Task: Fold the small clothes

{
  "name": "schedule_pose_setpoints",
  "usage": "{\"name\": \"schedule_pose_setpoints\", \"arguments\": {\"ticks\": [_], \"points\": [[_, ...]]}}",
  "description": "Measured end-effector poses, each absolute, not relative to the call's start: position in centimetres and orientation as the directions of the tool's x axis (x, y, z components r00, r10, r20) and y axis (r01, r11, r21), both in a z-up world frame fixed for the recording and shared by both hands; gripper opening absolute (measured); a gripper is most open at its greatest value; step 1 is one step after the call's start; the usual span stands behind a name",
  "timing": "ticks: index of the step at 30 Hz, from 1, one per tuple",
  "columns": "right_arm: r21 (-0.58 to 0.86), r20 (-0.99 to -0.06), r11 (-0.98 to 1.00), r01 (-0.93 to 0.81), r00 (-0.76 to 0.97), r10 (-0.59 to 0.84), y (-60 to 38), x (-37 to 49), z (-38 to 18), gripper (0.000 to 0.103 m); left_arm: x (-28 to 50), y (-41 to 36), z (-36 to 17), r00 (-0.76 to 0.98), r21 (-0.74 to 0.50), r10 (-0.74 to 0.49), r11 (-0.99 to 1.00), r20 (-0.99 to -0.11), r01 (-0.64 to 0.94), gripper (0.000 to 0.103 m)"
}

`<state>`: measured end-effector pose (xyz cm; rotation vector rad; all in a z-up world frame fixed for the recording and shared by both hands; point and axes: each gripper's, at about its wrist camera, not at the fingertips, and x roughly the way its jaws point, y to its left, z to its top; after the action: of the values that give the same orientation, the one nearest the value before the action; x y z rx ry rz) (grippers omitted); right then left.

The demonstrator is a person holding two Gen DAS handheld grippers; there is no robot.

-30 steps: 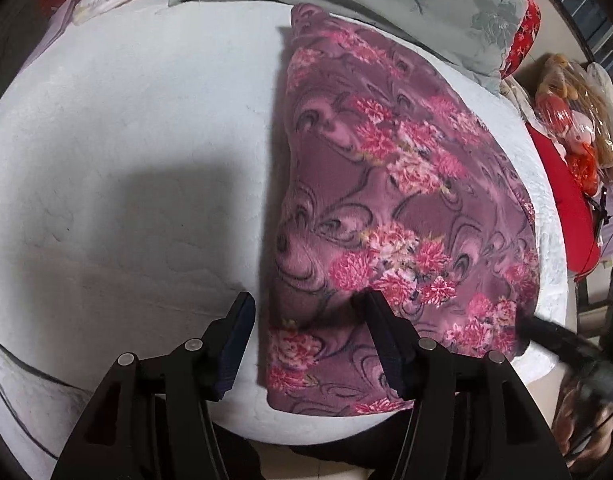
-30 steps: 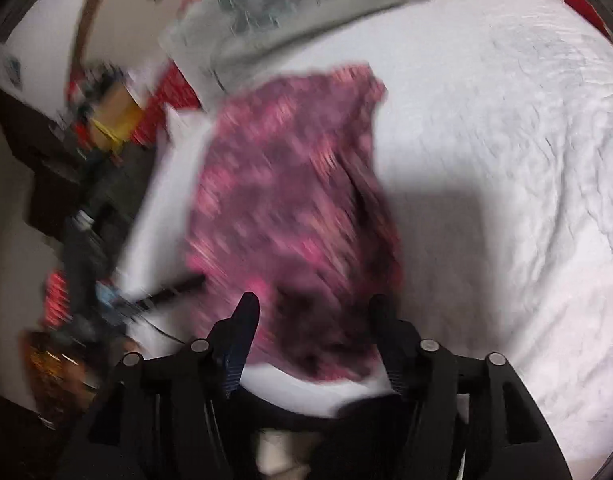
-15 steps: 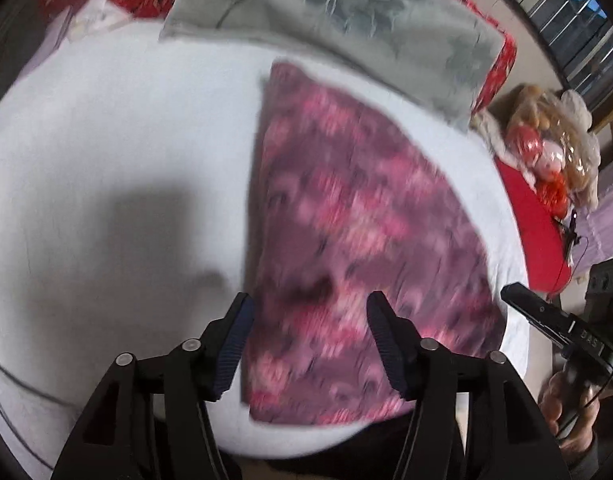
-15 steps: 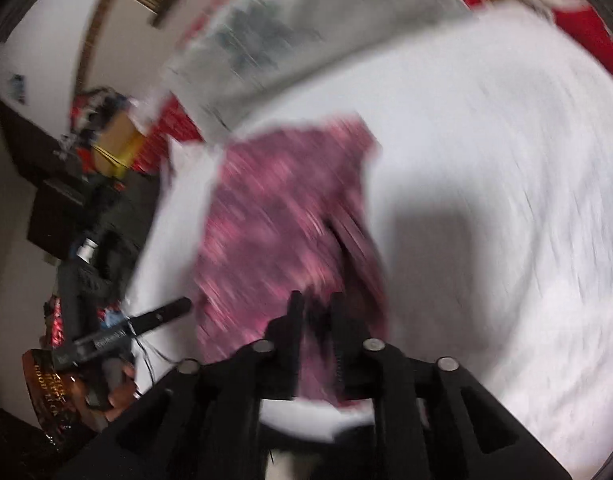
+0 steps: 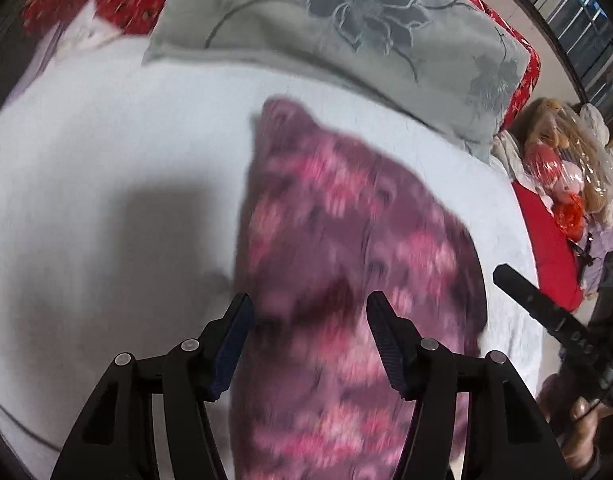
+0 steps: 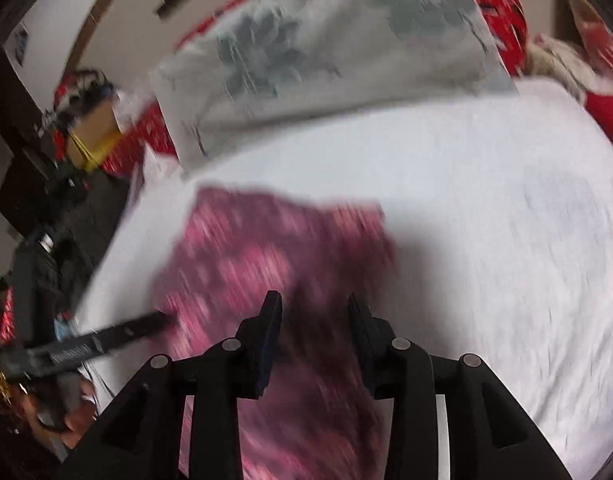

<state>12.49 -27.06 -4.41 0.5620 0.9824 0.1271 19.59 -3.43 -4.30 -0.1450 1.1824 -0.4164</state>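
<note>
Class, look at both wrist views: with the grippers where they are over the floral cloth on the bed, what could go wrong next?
1. The floral cloth lies near the white bed cover's edge; a pull toward the person could drag it off.
2. Both the left gripper and the right gripper have jaws open, holding nothing; closing now may pinch several layers at once.
3. Both views are blurred, so aim may be off.

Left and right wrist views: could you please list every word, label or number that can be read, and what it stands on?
"DAS": white letters, faint and uncertain, on the right-edge black bar in the left wrist view.
White print on the left-edge black bar in the right wrist view: too blurred to read.
No other text can be made out.
</note>
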Motion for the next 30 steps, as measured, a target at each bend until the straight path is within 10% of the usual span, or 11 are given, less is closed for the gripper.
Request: {"name": "schedule_pose_setpoints", "arguments": {"ticks": [17, 22, 30], "points": [[0.496, -0.769, 0.857, 0.141, 0.529, 0.358, -27.2, 14.5, -6.8, 0.037, 20.4, -6.1, -8.0, 0.317, -0.218, -0.284, 0.949, -0.905, 0.227, 0.067], [0.376, -0.853, 0.924, 0.07, 0.417, 0.315, -25.1, 11.7, -8.8, 0.061, 20.1, -5.6, -7.3, 0.297, -0.214, -0.273, 0.952, -0.915, 0.217, 0.067], [0.407, -0.835, 0.903, 0.136, 0.456, 0.308, -26.4, 7.8, -7.8, 0.065, 14.3, -2.0, -6.3, 0.261, -0.252, -0.315, 0.936, -0.913, 0.246, 0.068]]}}
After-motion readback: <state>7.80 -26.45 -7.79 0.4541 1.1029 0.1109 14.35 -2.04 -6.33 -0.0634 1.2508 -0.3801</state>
